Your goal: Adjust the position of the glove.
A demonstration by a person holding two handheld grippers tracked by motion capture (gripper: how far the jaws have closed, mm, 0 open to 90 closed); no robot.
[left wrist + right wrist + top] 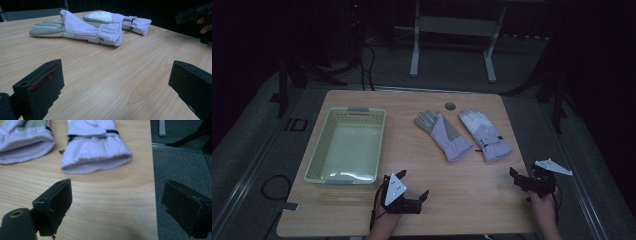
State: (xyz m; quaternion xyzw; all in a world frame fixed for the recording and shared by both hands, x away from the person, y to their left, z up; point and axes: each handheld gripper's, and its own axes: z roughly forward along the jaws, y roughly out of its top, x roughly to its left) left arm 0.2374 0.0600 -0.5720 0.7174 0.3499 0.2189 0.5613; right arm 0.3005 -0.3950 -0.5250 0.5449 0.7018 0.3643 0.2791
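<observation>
High view: two pale gloves lie side by side on the far right part of the table, cuffs toward the person, with an empty basket well apart at the left. The left glove shows a grey palm; the right glove carries a dark strap near its cuff. The left gripper rests near the front edge just right of the basket; the right gripper sits at the table's right edge. Both point toward the gloves, apart from them.

Left gripper view: jaws stand wide apart with bare wood between them, holding nothing. Right gripper view: jaws likewise spread wide and empty, one over the table, the other beyond its edge above the floor.

Risks, as judged: the gloves lie just beside each other, so a jaw closing on one cuff could catch or drag the other. Soft, slack fabric may fold or slip from a shallow pinch. The right gripper, working at the table's edge, could push its glove off sideways.

Limits of view: dim lighting obscures the room beyond the table. The right gripper view cuts off both gloves above the cuffs. A small dark disc near the far edge cannot be identified.
</observation>
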